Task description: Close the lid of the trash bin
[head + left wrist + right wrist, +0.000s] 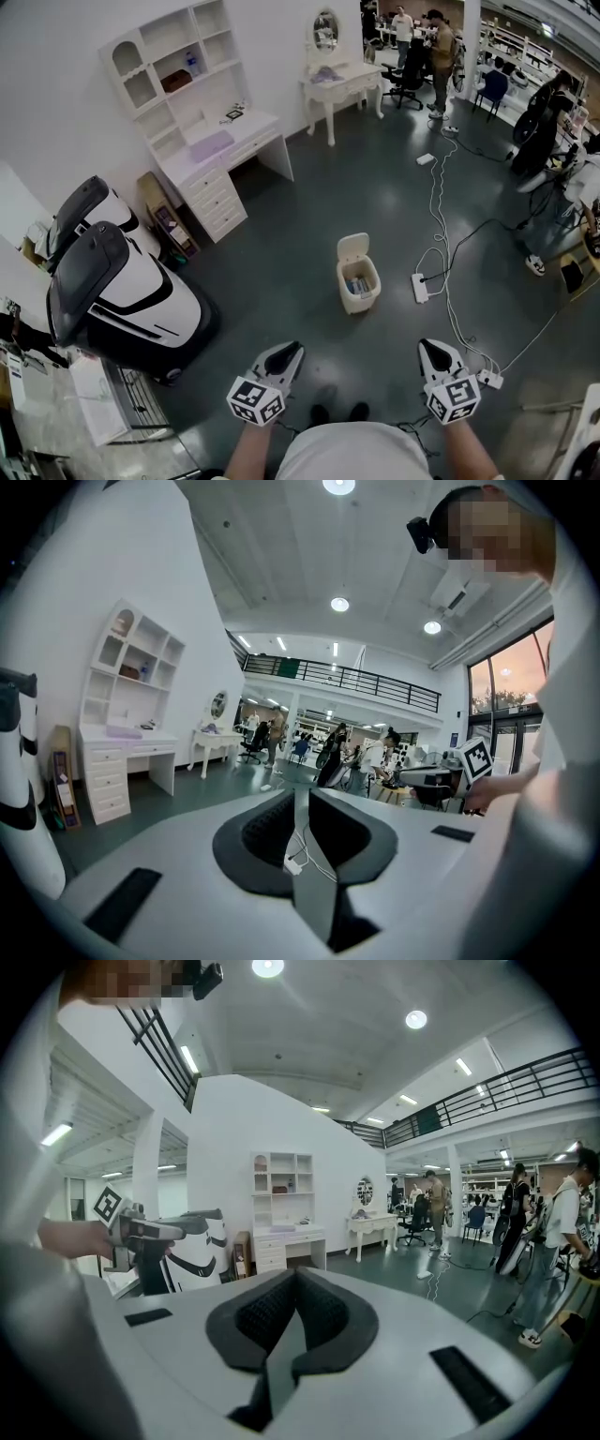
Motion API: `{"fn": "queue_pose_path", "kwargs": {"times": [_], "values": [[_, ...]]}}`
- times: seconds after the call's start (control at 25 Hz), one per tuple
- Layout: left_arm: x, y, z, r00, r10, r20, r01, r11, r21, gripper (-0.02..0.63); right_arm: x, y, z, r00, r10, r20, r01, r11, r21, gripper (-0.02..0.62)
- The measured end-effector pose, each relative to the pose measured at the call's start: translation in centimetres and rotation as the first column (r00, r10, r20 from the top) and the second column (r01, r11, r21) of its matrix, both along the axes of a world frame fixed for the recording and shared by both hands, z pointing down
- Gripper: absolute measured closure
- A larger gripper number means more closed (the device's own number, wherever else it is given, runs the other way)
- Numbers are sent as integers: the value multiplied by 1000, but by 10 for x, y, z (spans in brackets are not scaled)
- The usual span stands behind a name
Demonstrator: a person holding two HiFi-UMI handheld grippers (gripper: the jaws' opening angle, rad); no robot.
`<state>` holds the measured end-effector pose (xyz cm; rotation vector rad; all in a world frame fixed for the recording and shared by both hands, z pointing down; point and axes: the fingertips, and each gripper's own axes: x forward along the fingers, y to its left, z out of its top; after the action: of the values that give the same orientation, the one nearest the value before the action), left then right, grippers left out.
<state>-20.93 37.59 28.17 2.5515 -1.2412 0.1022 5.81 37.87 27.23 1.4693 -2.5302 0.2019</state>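
Dark grey floor (281, 272) spreads below me, and both claws hang close to my body with nothing in them: my left gripper (289, 349) at eleven o'clock has its jaws a narrow slit apart, my right gripper (433, 345) at one o'clock has its tips pressed together. Well ahead at twelve o'clock stands the trash bin (359, 286), its lid (353, 247) upright on the far edge. I judge this the approach, nothing touched yet; next I must step closer, reach behind the lid and tip it toward me and down
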Motion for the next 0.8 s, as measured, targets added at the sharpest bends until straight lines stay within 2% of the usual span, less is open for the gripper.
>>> {"fn": "queue_pose_path", "kwargs": {"times": [0.28, 0.8], "values": [[20, 5, 0, 1000, -12, 7, 12, 1000, -2, 464, 18, -1, 2, 1000, -21, -8, 21, 1000, -11, 583], [38, 3, 9, 998, -64, 14, 65, 997, -39, 465, 48, -11, 22, 998, -53, 16, 54, 997, -56, 583]]}}
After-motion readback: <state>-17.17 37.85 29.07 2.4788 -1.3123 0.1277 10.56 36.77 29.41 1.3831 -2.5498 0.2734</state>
